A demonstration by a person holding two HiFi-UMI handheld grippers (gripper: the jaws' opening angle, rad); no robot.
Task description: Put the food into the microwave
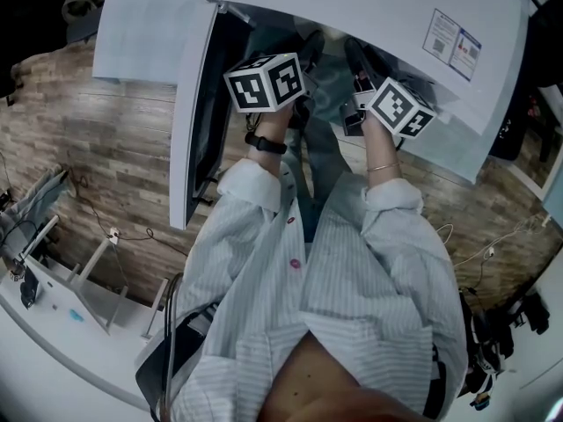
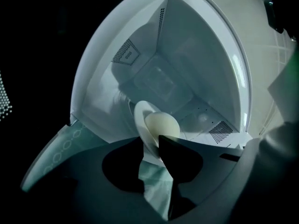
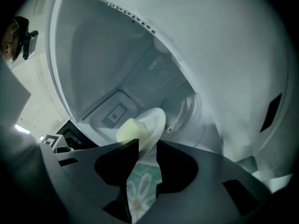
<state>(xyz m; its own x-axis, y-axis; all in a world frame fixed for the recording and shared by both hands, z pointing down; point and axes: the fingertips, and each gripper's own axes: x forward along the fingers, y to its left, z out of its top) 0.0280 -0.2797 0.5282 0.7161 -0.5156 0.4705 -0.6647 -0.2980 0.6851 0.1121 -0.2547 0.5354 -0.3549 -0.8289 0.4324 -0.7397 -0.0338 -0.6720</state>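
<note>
1. Striped shirt [image 1: 352, 280] fills the head view's foreground. Both forearms reach fwd into the open microwave [image 1: 369, 7], its door [image 1: 193, 130] swung to pic left.
2. Head view alone shows the marker cubes [image 1: 266, 82] and the door. Hands and cubes block the load there.
3. Gripper views alone show the inside: a white cavity w/ vent holes and a white plate [image 2: 140, 118] carrying pale rounded food [image 2: 162, 125], in the cavity's front part.
4. Room: side walls, back wall and ceiling all stand well apart from the plate. Teal patterned cloth [image 2: 156, 190] shows below, between the jaws, at the front edge.
5. Left gripper [image 2: 150, 141]: jaws apart w/ the plate rim between them. Pads seem clear of the rim, though the view is dim. Food sits just beyond the jaw tips.
6. Right gripper [image 3: 147, 143]: jaws apart too, w/ the opposite rim of the plate between them and cloth visible in the gap. Food sits just past the tip at pic left.
</note>
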